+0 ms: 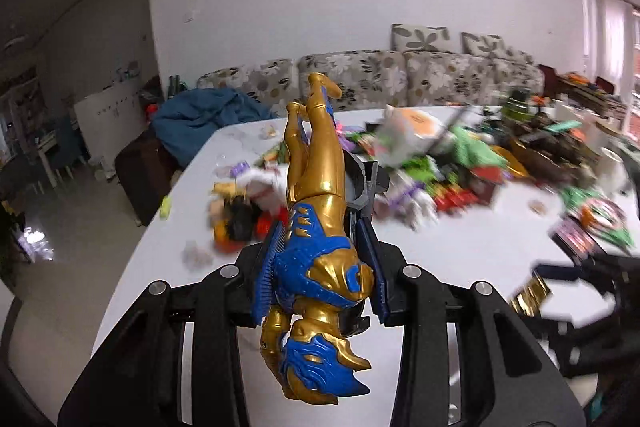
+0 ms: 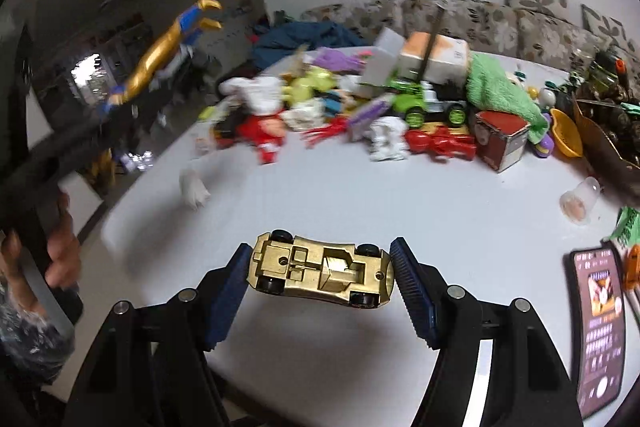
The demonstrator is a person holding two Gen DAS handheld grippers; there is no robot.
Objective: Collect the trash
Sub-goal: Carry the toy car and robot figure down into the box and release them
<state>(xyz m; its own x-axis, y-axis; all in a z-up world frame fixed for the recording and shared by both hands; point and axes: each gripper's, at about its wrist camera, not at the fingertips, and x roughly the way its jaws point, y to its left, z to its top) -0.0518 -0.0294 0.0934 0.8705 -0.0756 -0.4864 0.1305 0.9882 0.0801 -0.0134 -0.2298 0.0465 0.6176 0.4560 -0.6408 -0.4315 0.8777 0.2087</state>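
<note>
My left gripper (image 1: 320, 259) is shut on a gold and blue action figure (image 1: 320, 211), held upside down by its torso above the white table (image 1: 460, 251), legs pointing away. The figure also shows in the right wrist view (image 2: 152, 63), up at the left. My right gripper (image 2: 318, 275) is shut on a gold toy car (image 2: 320, 277), gripped end to end with its underside facing the camera, above the table's near part (image 2: 340, 195). The right gripper with the gold car shows blurred in the left wrist view (image 1: 532, 293).
A heap of toys, boxes and a green cloth (image 2: 500, 87) covers the far half of the table. A crumpled white tissue (image 2: 194, 189), a clear cup (image 2: 580, 201) and a phone (image 2: 600, 331) lie nearer. A floral sofa (image 1: 400, 79) stands behind.
</note>
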